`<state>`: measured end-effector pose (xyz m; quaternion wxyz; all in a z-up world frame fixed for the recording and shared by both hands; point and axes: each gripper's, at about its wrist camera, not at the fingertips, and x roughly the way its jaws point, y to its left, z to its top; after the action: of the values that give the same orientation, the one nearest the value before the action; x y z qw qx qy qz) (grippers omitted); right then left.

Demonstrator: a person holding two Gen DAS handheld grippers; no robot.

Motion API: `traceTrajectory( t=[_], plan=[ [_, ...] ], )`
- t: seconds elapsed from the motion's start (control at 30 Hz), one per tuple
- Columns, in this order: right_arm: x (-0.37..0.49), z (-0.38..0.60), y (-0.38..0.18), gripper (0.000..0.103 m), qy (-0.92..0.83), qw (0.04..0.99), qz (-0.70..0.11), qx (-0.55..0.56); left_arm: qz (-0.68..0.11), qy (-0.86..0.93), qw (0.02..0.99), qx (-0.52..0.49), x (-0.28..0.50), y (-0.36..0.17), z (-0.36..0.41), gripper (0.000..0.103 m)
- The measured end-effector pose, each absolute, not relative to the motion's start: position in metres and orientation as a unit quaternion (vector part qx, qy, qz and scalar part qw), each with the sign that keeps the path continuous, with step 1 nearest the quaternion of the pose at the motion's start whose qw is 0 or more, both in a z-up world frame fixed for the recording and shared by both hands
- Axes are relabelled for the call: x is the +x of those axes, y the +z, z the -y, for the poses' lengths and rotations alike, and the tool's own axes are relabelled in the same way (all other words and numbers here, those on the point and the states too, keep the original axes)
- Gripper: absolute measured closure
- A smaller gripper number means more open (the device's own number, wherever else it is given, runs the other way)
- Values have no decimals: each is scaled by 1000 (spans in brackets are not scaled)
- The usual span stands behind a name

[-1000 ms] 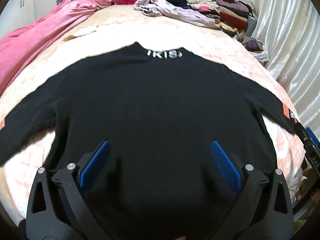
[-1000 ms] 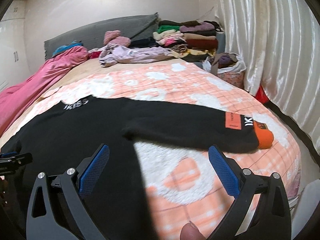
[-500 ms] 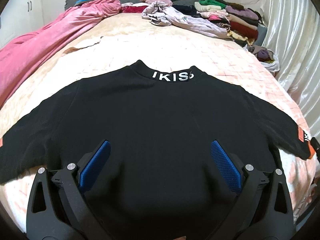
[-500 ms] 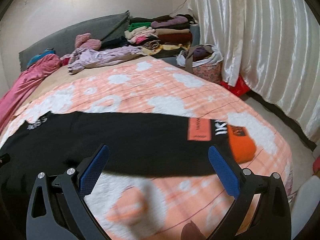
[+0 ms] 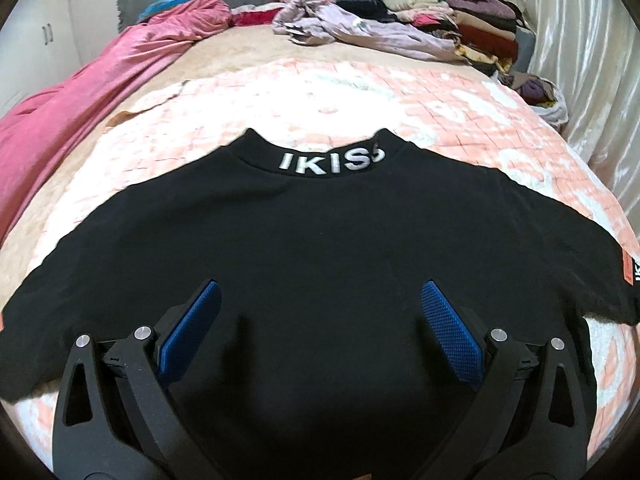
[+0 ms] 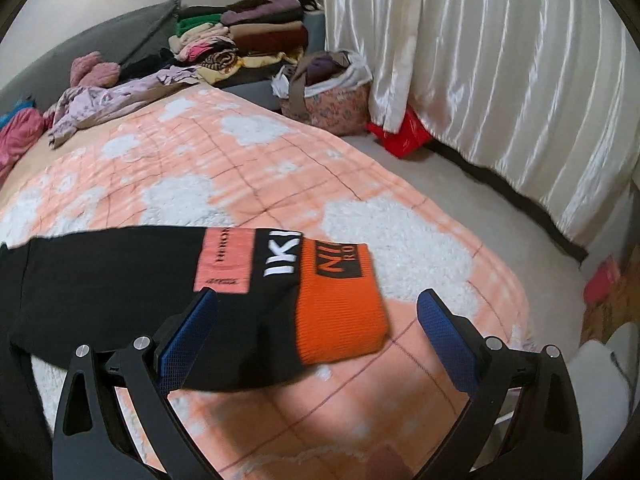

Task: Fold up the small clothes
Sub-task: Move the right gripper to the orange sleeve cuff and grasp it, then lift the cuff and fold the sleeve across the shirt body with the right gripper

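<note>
Pink quilt [image 5: 80,104]: bunched along the left side of the bed [image 5: 360,96], clear of the work.

Left gripper [image 5: 318,330]: jaws wide apart, holding nothing, poised over the lower body of the sweater.

Sweater [image 5: 320,248]: black, long-sleeved, spread flat on the bed, collar pointing away, white lettering on the neckband [image 5: 332,161], both sleeves stretched out sideways. Judged soft, limp and fairly light, a thick knit that will drape and sag from any single hold and drag on the fleecy cover rather than slide. Nothing fragile about it.

Right sleeve [image 6: 120,280]: lies straight across the bed, ending in an orange ribbed cuff [image 6: 340,312] near the bed's right edge. Best hold, as a judgement: the cuff or the sleeve end just behind it, where the layers are thick enough to pinch together, for carrying the sleeve inward over the body.

Right gripper [image 6: 318,332]: jaws wide apart, empty, straddling the cuff end from above; whether it touches cloth cannot be told.

Folded pile [image 5: 452,16]: stacked at the far right corner, with a loose lilac garment [image 5: 360,28] beside it.

Curtain [image 6: 480,60]: hangs along the right wall.
</note>
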<state>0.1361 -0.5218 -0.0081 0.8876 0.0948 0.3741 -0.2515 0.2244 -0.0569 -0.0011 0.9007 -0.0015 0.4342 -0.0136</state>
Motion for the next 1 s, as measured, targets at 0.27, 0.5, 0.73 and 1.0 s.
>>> traceTrajectory(
  t=[0.27, 0.5, 0.73, 1.0],
  plan=[
    [141, 565, -21, 4, -252, 870, -387, 171, -424, -35, 905, 10, 232, -11, 60, 9],
    [141, 590, -32, 42, -254, 856, -390, 226, -428, -50, 903, 7, 234, -21, 57, 9],
    [148, 581, -35, 82, -215, 859, -400, 235, -430, -76, 899, -20, 235, -24, 51, 9],
    [149, 531, 14, 94, -124, 903, -349, 219, -419, -88, 903, -31, 232, -18, 47, 9]
  ],
)
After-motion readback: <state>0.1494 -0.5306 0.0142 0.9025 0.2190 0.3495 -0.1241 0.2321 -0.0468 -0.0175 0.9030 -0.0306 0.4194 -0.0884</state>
